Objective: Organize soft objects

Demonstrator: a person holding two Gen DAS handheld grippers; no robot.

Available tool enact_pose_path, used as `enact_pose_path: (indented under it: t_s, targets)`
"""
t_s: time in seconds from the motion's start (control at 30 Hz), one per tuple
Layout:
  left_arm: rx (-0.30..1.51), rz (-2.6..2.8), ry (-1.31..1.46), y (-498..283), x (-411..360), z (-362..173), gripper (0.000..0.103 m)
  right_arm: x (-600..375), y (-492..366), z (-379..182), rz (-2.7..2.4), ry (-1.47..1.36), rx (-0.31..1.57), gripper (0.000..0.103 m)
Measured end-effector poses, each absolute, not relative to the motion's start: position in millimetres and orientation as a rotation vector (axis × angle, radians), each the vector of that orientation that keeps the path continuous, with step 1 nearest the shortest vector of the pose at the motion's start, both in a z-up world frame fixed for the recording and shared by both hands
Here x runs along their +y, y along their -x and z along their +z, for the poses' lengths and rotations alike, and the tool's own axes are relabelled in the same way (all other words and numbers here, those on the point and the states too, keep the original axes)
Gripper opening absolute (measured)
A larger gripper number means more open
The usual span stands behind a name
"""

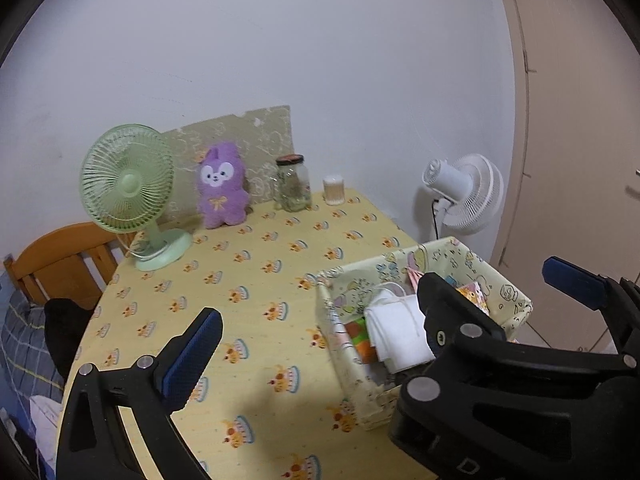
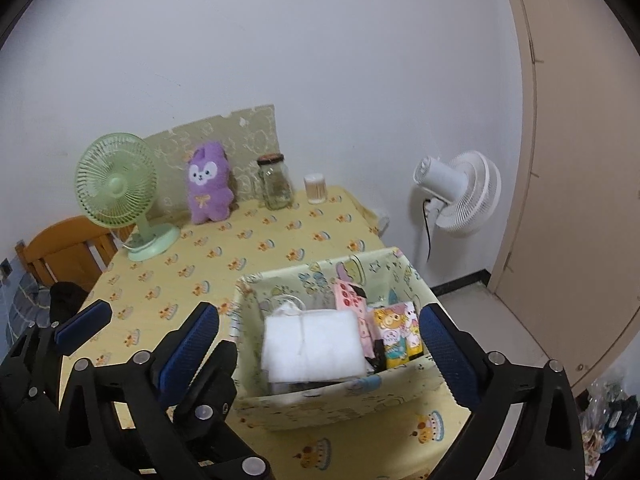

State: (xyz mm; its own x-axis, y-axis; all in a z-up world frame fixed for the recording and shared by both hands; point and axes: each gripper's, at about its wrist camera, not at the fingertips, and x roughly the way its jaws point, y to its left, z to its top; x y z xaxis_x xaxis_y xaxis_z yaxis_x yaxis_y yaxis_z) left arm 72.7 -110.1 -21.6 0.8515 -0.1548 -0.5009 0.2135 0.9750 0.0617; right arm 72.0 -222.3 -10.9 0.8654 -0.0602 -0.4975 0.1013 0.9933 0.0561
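Note:
A cartoon-print fabric box (image 2: 320, 404) stands on the yellow table near its right edge. It holds a white folded cloth (image 2: 312, 344) tied with string, a pink pack (image 2: 352, 300) and a colourful cartoon pack (image 2: 396, 332). My right gripper (image 2: 320, 316) hangs open above the box's near side, with nothing between its pads. My left gripper (image 1: 316, 328) is open and empty over the tablecloth, just left of the box (image 1: 348, 364). Its right finger is partly hidden behind the right gripper. A purple plush (image 1: 220, 188) leans upright at the back of the table.
At the back of the table stand a green desk fan (image 1: 128, 196), a glass jar (image 1: 294, 184) and a small swab tub (image 1: 334, 190). A white fan (image 1: 468, 194) is off the table's right side, near a door. A wooden chair (image 1: 60, 256) is at the left.

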Motion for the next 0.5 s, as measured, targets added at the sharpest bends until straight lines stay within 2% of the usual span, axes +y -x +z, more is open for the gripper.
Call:
enact_pose_path:
  t_s: [0.5]
  targets:
    - [0.435,-0.112,-0.069,-39.1,-49.6,6.9,0.103,-168.3,-42.4,22.7,0.023,-0.031,0.43,0.103]
